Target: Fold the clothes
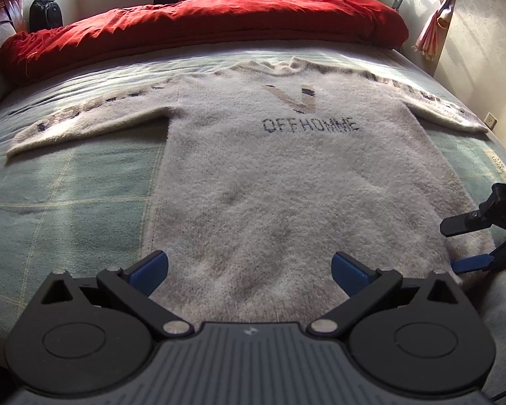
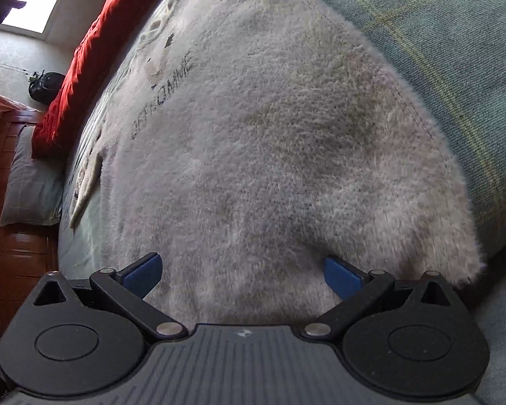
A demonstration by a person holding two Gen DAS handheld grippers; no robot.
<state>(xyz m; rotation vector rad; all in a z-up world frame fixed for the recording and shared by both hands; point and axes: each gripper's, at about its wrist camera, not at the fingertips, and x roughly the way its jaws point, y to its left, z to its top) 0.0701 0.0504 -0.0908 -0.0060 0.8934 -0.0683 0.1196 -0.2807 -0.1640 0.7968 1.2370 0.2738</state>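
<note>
Two wide-open grippers at the hem of a sweater spread flat on a bed.

The left gripper (image 1: 249, 270) hovers over the sweater (image 1: 286, 175) at its hem, jaws wide and holding nothing; the right gripper (image 2: 241, 275), equally wide, sits at the hem's right corner. Beyond the hem, the sweater lies front up on the bed (image 1: 67, 195), sleeves outstretched, with a red quilt (image 1: 202, 23) past its collar.

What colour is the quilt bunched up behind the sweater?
Red; the quilt shows best in the left wrist view, beyond the sweater.
</note>
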